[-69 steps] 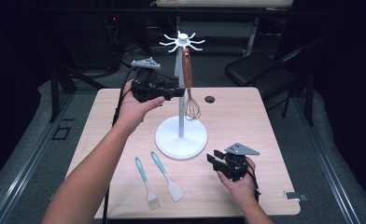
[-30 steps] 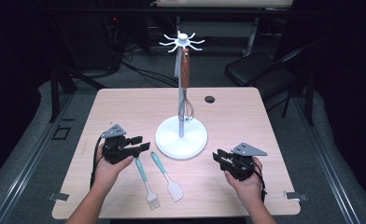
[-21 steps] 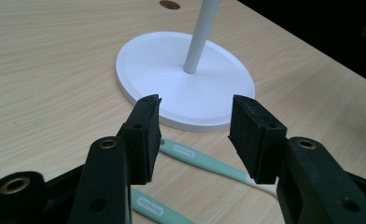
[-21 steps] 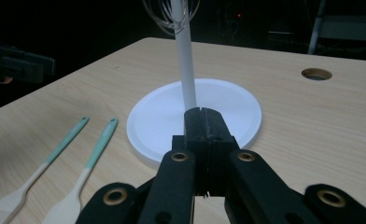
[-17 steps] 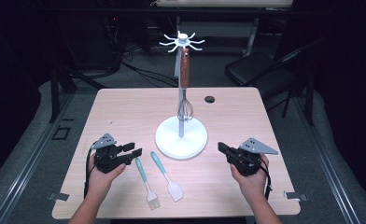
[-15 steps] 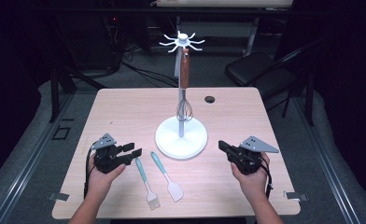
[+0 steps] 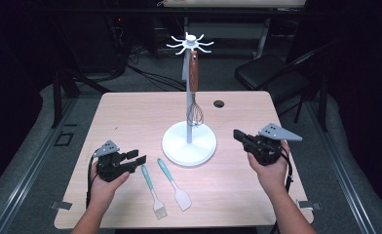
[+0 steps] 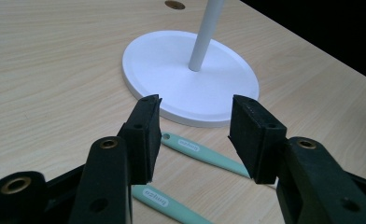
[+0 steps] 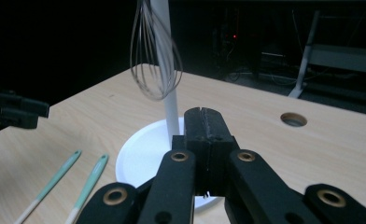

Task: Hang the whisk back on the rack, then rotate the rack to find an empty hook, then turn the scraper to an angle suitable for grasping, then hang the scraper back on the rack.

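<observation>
A white stand with a ring of hooks rises from the middle of the table. A whisk with a brown wooden handle hangs from it; its wires also show in the right gripper view. Two teal-handled tools lie in front of the base: a brush and a spatula. My left gripper rests low at the left, open and empty, just left of the brush handle. My right gripper hovers right of the base, shut and empty.
A round cable hole sits in the light wood table behind the stand. A black chair and cables stand on the floor beyond the far edge. The stand's wide base lies between the two grippers.
My left gripper has left the whisk hanging on the stand and come down to the table beside the teal handles. My right gripper has risen, shifted right, and closed its jaws.
</observation>
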A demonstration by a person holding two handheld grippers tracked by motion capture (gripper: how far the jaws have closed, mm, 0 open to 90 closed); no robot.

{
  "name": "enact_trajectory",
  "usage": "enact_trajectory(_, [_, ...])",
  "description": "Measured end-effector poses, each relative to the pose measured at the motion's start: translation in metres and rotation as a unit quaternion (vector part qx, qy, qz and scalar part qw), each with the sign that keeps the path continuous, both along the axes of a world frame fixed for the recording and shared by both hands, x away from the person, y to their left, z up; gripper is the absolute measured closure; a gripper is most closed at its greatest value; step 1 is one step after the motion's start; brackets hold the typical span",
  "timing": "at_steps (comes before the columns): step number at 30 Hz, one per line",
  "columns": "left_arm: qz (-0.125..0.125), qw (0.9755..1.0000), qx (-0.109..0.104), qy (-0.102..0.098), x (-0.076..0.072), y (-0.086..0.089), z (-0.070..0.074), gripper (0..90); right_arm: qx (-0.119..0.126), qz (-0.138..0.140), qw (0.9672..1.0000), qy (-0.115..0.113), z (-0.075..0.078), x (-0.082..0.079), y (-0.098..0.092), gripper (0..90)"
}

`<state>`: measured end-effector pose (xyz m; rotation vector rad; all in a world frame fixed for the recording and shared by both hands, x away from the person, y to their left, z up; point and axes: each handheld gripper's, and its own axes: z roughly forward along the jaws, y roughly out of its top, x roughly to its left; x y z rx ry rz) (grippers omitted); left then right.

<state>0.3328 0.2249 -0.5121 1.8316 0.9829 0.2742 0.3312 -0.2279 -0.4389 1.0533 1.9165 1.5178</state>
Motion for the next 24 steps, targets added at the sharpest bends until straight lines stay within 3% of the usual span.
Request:
enact_trajectory(12, [-0.002,1.0000,0.001,0.004,0.001,-0.002,-0.003,53.0,0.007,0.008,0.9994,-0.034,0.041,0.016,0.003,90.0])
enact_trajectory(14, [-0.002,1.0000,0.002,0.004,0.000,-0.001,-0.003,52.9,0.025,0.016,0.9986,-0.044,0.057,0.023,0.004,90.0])
enact_trajectory(16, [-0.003,1.0000,0.002,0.005,0.000,-0.001,-0.003,52.9,0.030,0.017,0.9982,-0.049,0.062,0.026,0.005,90.0])
enact_trajectory(24, [-0.002,1.0000,0.001,0.006,0.001,-0.001,-0.004,52.9,0.028,0.036,0.9967,-0.067,0.102,0.046,0.018,90.0])
